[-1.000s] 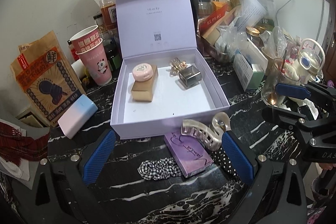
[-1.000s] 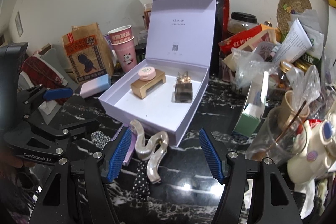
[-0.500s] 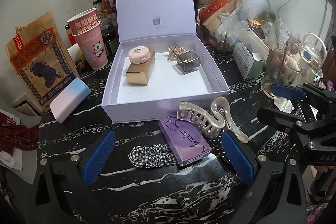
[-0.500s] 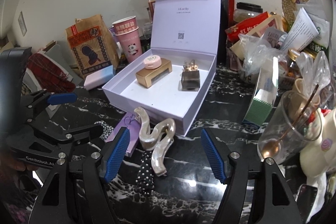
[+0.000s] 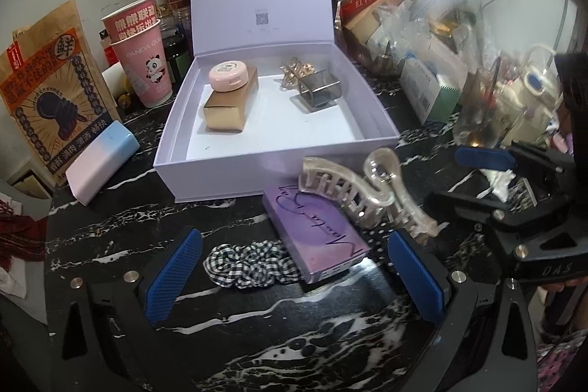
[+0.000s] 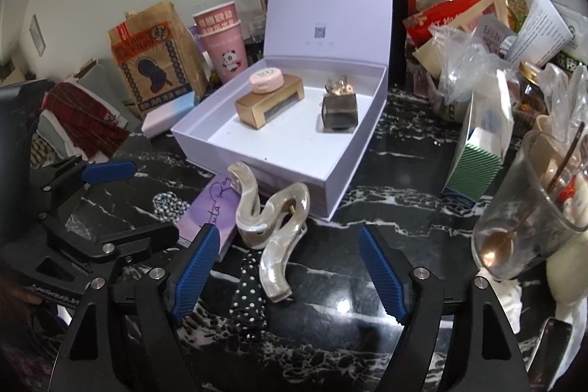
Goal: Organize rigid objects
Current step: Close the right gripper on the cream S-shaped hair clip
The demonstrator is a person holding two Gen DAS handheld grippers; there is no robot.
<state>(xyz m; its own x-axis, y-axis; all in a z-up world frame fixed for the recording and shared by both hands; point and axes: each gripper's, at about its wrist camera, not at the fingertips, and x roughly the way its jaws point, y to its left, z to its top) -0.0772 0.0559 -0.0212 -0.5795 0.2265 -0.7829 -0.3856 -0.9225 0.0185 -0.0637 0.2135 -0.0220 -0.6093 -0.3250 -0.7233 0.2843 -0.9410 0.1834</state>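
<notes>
An open lilac gift box [image 5: 371, 98] [image 6: 205, 131] sits on the black marble counter. Inside it are a gold box [image 5: 229, 105] with a pink round compact [image 5: 228, 79] on top, and a dark clear cube [image 5: 318, 92] with a gold clip. In front of the box lie a pearly claw clip [image 5: 364, 193] [image 6: 273, 226], a purple card box [image 5: 316, 232] and a checked scrunchie [image 5: 250, 263]. My left gripper [image 5: 294, 276] is open above the scrunchie and purple box. My right gripper [image 6: 288, 272] is open and its jaws are opening; the claw clip lies between them, untouched.
Pink paper cups [image 5: 141, 61], a brown printed bag [image 5: 47, 87] and a pink-blue case [image 5: 101, 160] stand left of the box. To the right are packets, a green striped carton [image 6: 476, 160] and a glass with a spoon [image 6: 525, 208]. A polka-dot band [image 6: 250, 289] lies under the clip.
Both grippers have sunk toward the counter, so the clip, purple box and scrunchie look larger and nearer. The right jaws have spread wider. Nothing on the counter has moved.
</notes>
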